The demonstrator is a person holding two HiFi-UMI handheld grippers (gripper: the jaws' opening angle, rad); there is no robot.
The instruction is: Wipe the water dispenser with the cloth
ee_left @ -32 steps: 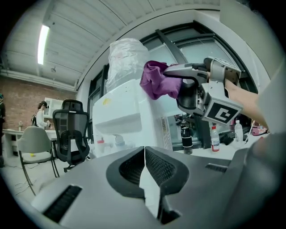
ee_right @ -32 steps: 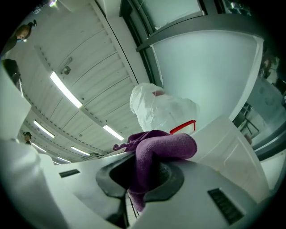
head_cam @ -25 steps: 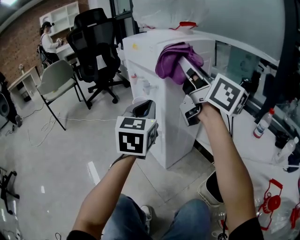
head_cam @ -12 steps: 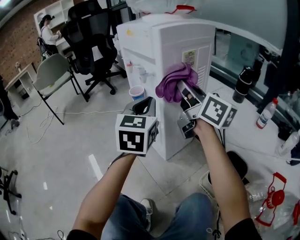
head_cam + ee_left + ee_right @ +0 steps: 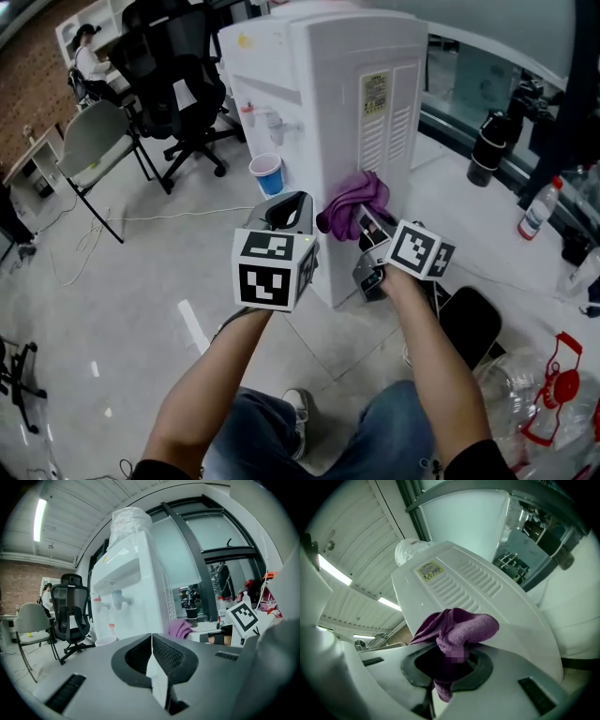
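A white water dispenser stands on the floor, its vented side panel facing me. My right gripper is shut on a purple cloth, which is pressed against the lower part of that side panel. In the right gripper view the cloth bunches out of the jaws onto the panel. My left gripper hangs in front of the dispenser's corner, shut and empty; its jaws meet with nothing between them. The dispenser with its taps is ahead in the left gripper view.
A blue paper cup sits under the taps. Black office chairs and a grey chair stand at the left, with a seated person far back. Bottles and a black flask stand at the right.
My right gripper has carried the cloth down the dispenser's side, from the top edge to the lower panel. The left gripper has stayed in place.
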